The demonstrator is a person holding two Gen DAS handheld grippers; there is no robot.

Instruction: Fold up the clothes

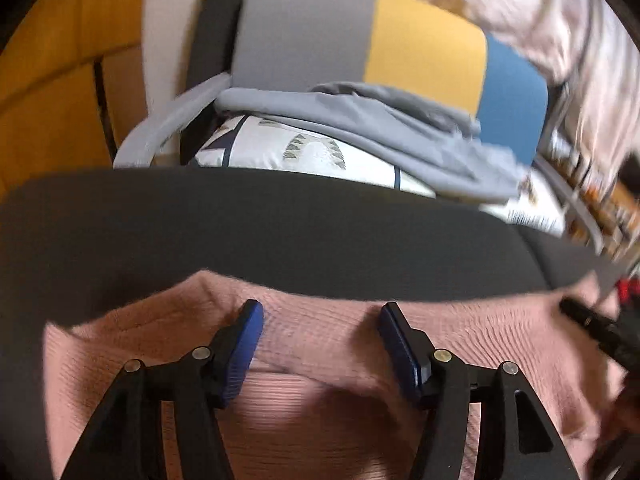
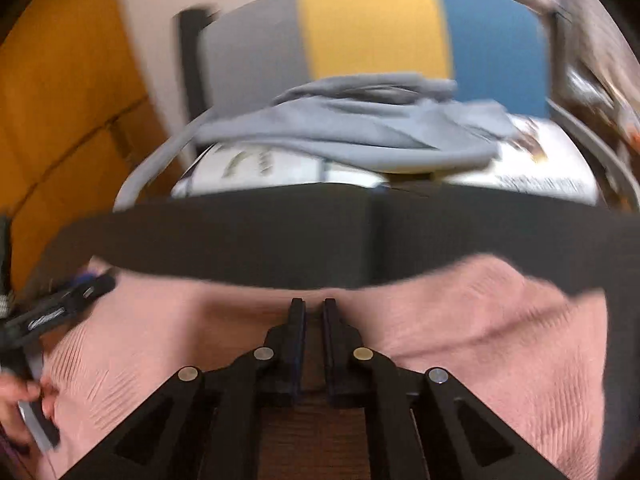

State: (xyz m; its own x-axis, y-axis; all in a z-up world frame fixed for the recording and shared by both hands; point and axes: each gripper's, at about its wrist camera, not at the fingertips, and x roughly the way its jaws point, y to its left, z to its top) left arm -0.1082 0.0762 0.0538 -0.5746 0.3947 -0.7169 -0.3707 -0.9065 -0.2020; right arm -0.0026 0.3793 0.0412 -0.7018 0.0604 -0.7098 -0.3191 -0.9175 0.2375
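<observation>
A pink ribbed knit garment (image 1: 328, 344) lies spread on a dark grey cushion (image 1: 240, 232). My left gripper (image 1: 320, 306) hovers over the garment's far edge, jaws open and blue pads (image 1: 244, 352) wide apart, with cloth below them but not pinched. My right gripper (image 2: 313, 302) is shut on a raised fold of the pink garment (image 2: 480, 320) at its far edge, and creases run out from the tips on both sides. The left gripper's fingers (image 2: 76, 296) show at the left edge of the right wrist view. The right gripper's black finger (image 1: 588, 320) shows at the right edge of the left wrist view.
Behind the cushion stands a chair with a grey, yellow and blue backrest (image 1: 424, 40). A grey garment (image 1: 360, 120) lies on a white patterned pillow (image 1: 304, 152) on its seat. An orange cabinet (image 1: 52, 80) is at the left, pale curtains (image 1: 560, 20) at the right. A hand (image 2: 16, 396) is at lower left.
</observation>
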